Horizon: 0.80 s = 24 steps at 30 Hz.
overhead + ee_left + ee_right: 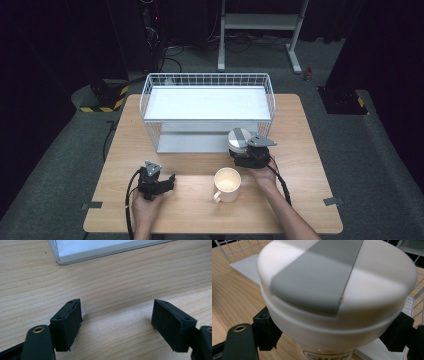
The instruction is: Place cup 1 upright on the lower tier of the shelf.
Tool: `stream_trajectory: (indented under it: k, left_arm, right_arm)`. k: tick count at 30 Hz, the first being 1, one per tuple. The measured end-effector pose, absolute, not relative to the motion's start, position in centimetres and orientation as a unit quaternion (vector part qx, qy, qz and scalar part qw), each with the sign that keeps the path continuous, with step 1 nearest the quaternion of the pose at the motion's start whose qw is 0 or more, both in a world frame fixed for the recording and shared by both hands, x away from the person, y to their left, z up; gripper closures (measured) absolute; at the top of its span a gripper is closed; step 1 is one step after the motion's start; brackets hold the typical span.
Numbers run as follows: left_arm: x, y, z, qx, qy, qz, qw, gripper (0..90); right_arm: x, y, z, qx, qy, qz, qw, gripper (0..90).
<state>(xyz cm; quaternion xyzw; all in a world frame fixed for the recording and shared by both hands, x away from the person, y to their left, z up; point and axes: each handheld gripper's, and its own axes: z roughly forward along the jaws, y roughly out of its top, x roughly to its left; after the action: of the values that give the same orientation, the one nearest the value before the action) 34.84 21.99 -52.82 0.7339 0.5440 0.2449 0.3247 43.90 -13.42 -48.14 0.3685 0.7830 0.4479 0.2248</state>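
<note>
A jar with a white lid crossed by a grey stripe [239, 137] is just in front of the wire rack, right of centre. My right gripper [242, 151] is shut on it. In the right gripper view the jar [337, 290] sits close to the camera and my right gripper [332, 341] has a black jaw pressed against each side below the lid. A white mug [227, 184] stands upright on the table, near and left of that hand. My left gripper [169, 182] rests low at the front left. Its jaws [116, 322] stand open over bare wood.
A white wire rack [207, 80] with a white shelf board occupies the back middle of the wooden table [300, 200]. The rack's base edge [100, 251] lies ahead of the left gripper. Rack wires [237, 250] are right behind the jar.
</note>
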Motion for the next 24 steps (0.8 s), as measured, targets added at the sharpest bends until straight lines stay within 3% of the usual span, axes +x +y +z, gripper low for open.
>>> stream_trajectory:
  k: [24]
  left_arm:
    - [34.8, 22.0, -52.8, 0.734, 0.544, 0.245, 0.325, 24.3]
  right_arm:
    - [45.6, -12.2, -48.2, 0.379, 0.777, 0.444, 0.236, 18.5]
